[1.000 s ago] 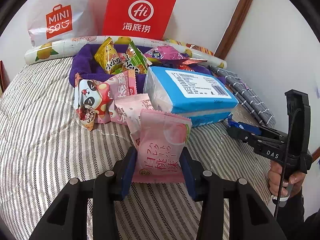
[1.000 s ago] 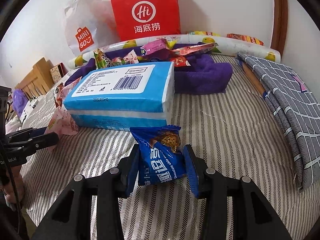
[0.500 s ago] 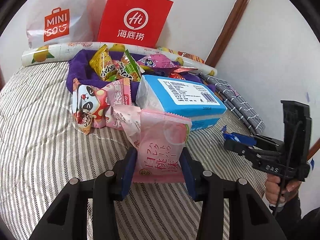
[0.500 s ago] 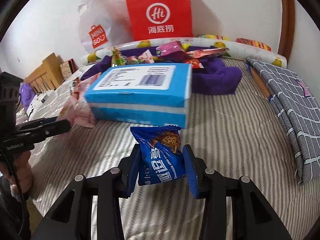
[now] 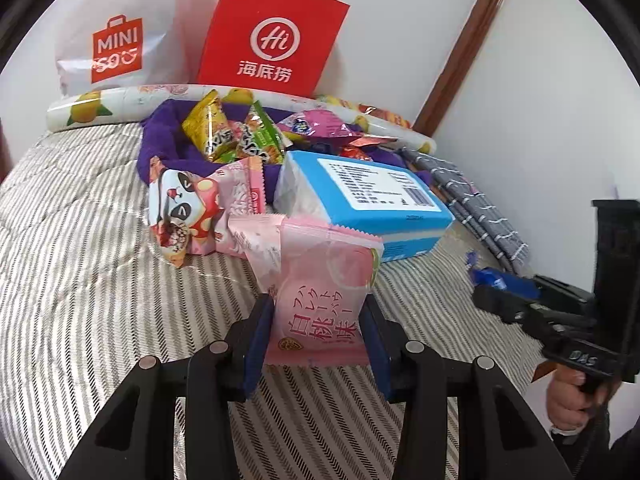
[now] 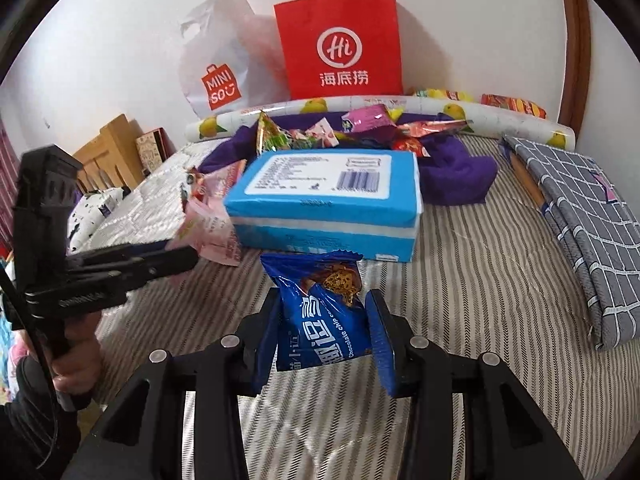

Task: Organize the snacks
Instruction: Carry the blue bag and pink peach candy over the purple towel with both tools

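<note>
Both jaws clamped, left gripper point(image 5: 316, 340) on pink packet point(image 5: 320, 300), right gripper point(image 6: 320, 336) on blue packet point(image 6: 320, 312); purple basket point(image 5: 160, 148) dead ahead, beyond blue box point(image 5: 360, 200).

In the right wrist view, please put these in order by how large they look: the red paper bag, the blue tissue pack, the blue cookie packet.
1. blue tissue pack
2. red paper bag, nearly as large in the picture
3. blue cookie packet

The packet sits nearest the camera, so it looks bigger than it really is; the bag stands farthest.
</note>
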A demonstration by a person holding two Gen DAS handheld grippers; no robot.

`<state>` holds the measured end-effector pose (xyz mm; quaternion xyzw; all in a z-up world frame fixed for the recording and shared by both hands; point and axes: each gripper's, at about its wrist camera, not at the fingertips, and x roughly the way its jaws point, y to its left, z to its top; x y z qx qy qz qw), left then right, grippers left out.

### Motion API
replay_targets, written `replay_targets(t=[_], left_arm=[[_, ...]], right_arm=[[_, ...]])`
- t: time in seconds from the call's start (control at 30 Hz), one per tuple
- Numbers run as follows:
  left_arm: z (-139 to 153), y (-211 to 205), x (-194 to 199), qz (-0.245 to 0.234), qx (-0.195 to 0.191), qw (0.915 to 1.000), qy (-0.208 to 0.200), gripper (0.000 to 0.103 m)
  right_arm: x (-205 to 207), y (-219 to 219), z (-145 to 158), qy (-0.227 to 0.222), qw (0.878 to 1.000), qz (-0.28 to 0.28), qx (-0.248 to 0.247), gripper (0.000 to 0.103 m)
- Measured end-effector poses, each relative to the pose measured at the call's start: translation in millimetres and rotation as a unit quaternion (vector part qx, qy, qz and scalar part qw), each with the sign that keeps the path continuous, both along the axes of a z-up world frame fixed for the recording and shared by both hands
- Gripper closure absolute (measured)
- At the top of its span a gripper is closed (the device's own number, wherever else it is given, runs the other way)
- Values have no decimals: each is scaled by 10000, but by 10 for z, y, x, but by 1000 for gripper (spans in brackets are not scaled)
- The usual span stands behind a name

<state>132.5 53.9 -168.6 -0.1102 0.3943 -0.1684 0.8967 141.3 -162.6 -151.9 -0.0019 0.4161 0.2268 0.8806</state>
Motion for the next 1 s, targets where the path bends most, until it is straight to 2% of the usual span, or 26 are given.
replay_targets(t=[0.1, 0.2, 0.4, 0.57, 0.73, 1.0], left_arm=[[27, -35, -29, -27, 73, 10000, 49, 61], [98, -32, -79, -84, -151, 9998, 51, 61], [391, -126, -102, -114, -59, 9999, -104, 61], [550, -134, 97, -124, -181, 9997, 97, 61], [750, -206, 304, -72, 132, 9999, -29, 61], [1056, -228, 720, -37, 146, 9999, -83, 61]], right_arm=[[-5, 11, 88, -73, 10000, -40, 38, 61], [0, 0, 177, -116, 9998, -107, 76, 61], [62, -16, 322, -242, 9995, -180, 23, 61], [229, -78, 460, -264, 9990, -320, 153, 61], [462, -95, 687, -377, 9982, -430, 201, 61], [869, -60, 989, -581, 9965, -593, 91, 61]])
